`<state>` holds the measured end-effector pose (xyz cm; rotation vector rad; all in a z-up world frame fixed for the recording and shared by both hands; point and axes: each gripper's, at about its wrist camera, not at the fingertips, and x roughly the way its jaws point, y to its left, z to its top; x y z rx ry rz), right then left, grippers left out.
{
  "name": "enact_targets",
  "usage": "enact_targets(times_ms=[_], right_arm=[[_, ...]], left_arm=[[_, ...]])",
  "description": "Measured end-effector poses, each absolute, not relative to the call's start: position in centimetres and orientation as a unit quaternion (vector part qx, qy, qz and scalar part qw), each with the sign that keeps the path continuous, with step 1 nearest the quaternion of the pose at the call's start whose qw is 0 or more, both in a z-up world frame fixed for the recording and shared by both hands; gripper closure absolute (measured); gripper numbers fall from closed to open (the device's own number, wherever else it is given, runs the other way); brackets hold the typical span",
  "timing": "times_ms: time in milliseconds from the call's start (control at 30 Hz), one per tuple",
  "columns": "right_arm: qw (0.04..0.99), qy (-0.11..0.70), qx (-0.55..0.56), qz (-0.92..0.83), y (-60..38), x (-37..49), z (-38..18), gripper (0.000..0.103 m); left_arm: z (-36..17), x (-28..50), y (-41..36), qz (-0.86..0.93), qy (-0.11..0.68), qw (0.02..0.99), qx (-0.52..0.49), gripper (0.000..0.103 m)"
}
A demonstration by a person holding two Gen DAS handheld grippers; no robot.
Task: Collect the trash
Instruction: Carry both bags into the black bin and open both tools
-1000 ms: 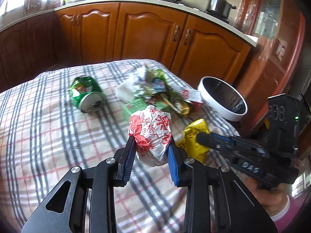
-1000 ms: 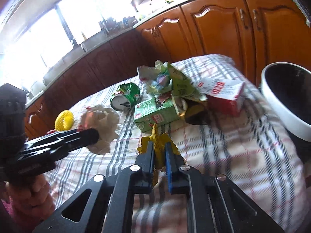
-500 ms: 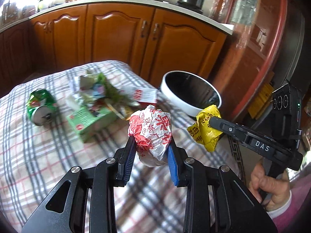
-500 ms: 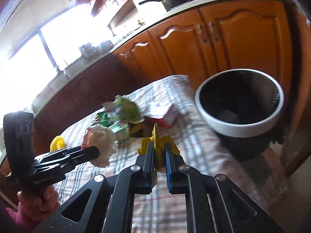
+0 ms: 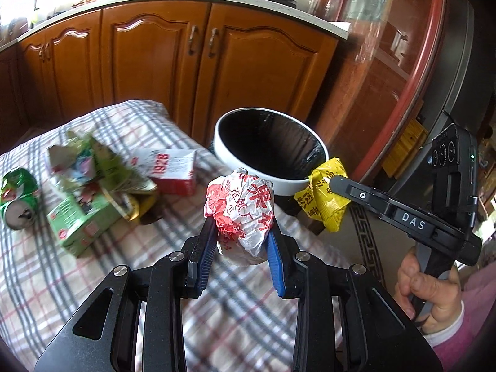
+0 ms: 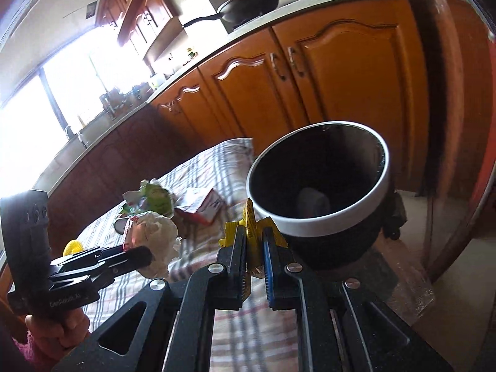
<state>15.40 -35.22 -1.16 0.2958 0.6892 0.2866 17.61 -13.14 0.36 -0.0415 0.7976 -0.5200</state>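
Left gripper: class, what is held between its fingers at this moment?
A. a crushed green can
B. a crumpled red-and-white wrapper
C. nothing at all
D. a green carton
B: the left gripper is shut on the crumpled red-and-white wrapper, pinched between its blue-padded fingers, while the green can and the green carton lie on the checked tablecloth.

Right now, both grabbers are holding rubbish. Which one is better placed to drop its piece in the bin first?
Probably the right gripper: its yellow wrapper sits by the bin rim. The left gripper, clamping the red-and-white wrapper, is over the table.
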Motion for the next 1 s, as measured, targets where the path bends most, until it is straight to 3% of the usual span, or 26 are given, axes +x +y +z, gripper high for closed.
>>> enact_targets(times_ms=[1000], right_arm=[[0.93, 0.339, 0.121, 0.07, -40.2, 24.1, -1.0, 0.093]], left_arm=[[0.2, 28.5, -21.6, -0.275, 0.388, 0.88, 0.003, 0.073]])
